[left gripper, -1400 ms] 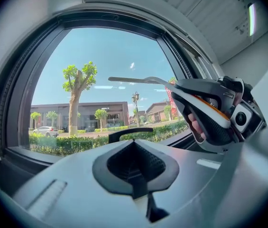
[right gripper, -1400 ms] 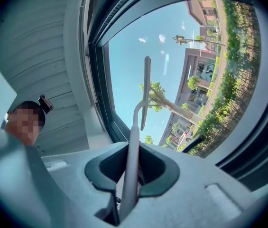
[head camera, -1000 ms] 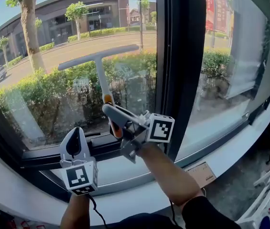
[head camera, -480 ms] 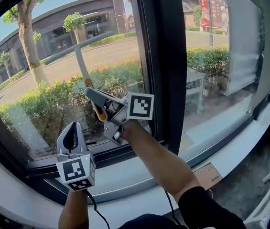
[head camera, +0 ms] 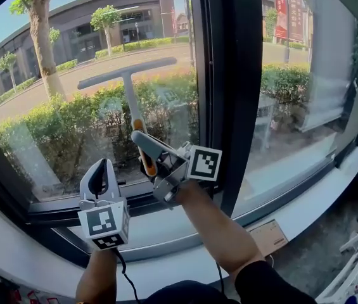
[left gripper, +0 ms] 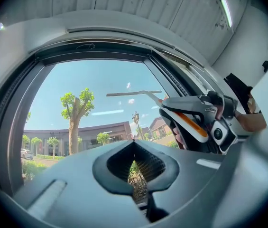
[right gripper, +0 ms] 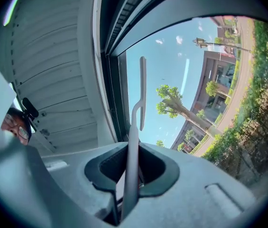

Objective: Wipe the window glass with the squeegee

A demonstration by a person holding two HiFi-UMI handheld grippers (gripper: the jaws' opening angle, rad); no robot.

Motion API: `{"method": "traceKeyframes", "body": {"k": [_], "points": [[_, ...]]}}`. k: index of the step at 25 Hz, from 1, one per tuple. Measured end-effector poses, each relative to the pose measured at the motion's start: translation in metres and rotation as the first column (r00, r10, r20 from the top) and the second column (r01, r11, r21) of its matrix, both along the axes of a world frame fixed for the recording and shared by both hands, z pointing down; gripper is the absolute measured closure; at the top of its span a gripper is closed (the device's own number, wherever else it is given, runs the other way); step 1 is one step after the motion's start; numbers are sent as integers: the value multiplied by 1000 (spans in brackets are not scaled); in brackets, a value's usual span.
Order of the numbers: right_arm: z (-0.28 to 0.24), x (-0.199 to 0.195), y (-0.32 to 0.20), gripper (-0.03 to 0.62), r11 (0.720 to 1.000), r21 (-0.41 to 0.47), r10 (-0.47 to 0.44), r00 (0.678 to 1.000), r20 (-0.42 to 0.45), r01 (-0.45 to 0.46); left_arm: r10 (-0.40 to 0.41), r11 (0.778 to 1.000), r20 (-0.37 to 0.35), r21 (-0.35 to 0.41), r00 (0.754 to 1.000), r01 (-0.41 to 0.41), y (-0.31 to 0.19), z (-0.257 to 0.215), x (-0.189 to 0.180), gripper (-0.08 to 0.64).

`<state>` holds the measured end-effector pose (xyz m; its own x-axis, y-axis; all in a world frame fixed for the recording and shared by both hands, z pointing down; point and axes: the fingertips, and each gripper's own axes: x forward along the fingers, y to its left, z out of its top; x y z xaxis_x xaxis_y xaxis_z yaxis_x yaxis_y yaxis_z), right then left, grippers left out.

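The squeegee [head camera: 128,75] is a grey T with an orange grip, its blade lying slightly tilted against the left window pane [head camera: 52,125]. My right gripper [head camera: 146,152] is shut on the grip below the blade. In the right gripper view the grey handle [right gripper: 130,160] runs up between the jaws to the blade [right gripper: 142,91]. My left gripper [head camera: 100,173] points upward near the lower window frame, left of the right one, shut and holding nothing. The left gripper view shows its closed jaws [left gripper: 134,148], the squeegee blade [left gripper: 134,93] and the right gripper [left gripper: 200,122].
A thick black mullion [head camera: 229,94] stands just right of the squeegee, with a second pane [head camera: 293,106] beyond it. A white sill [head camera: 166,223] runs below the frame. A cardboard box [head camera: 268,236] lies on the floor at the lower right.
The right gripper and squeegee rose on the glass half a second ago and have come back down a little. The left gripper has hardly moved.
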<state>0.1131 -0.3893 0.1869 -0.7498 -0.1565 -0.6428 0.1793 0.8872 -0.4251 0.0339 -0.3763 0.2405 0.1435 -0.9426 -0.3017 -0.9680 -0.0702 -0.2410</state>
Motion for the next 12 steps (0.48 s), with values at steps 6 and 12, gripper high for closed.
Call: {"method": "traceKeyframes", "body": {"k": [6,12], "points": [[60,12,4,545,997,-79,3,1000,-1,-3,17,998,-34,-55,999,-19,-15,43,5,541],[110,27,10,545,990,-137,13,1000,-27,-17,28,996,-14,-89,1000,-29,-18,72,24,541]]}}
